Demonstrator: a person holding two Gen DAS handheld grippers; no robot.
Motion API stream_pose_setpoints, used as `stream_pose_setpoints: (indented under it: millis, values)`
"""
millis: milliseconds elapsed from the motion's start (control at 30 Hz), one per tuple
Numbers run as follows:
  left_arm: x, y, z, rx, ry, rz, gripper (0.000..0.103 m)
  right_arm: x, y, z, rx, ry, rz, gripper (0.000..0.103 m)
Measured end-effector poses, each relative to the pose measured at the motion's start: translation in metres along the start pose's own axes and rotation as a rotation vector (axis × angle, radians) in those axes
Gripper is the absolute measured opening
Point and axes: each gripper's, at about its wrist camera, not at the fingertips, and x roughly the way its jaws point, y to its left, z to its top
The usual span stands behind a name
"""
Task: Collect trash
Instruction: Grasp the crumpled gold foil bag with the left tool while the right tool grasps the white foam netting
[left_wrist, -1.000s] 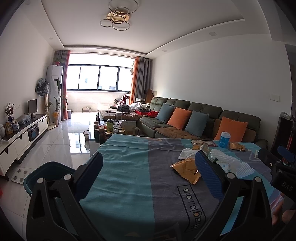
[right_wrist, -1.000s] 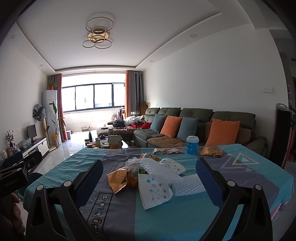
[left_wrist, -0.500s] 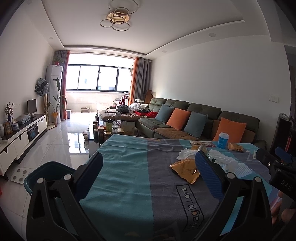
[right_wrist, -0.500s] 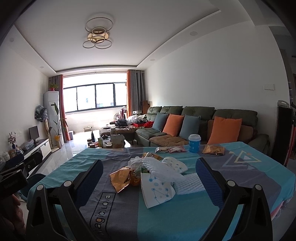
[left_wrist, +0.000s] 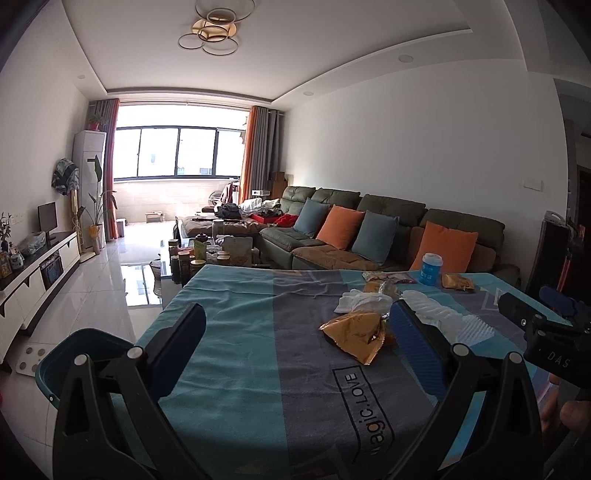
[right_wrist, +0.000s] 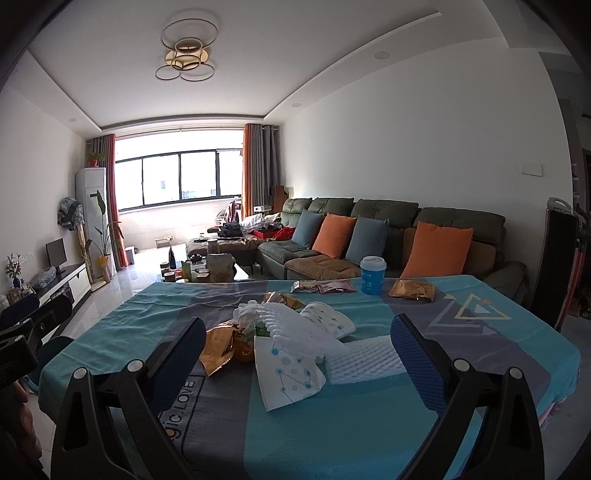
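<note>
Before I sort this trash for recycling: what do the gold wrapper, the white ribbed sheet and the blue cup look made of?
Gold wrapper: likely metallised foil film, shiny with sharp creases. White ribbed sheet: seemingly soft foam netting, matte with a waffle texture. Blue cup: probably paper with a white plastic lid, though too far away to be sure.

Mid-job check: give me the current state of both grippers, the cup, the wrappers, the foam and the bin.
left gripper: open, empty, above the table.
right gripper: open, empty.
blue cup: upright, lid on.
gold wrapper: crumpled, lying on the cloth.
white foam sheet: flat on the cloth.
teal bin: on the floor beside the table; contents hidden.
</note>
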Motion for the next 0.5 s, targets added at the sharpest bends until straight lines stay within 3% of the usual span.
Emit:
stream_pose_setpoints:
  millis: [200, 500]
  values:
    - [0.025, -0.012, 0.0, 0.018, 0.057, -0.045, 0.098, 0.017, 0.0, -0.002, -0.042, 0.05, 0.011, 0.097]
    - [0.096, -0.033, -0.013, 0.074, 0.213, -0.112, 0.098, 0.051, -0.013, 0.004, -0.045, 0.12, 0.008, 0.097]
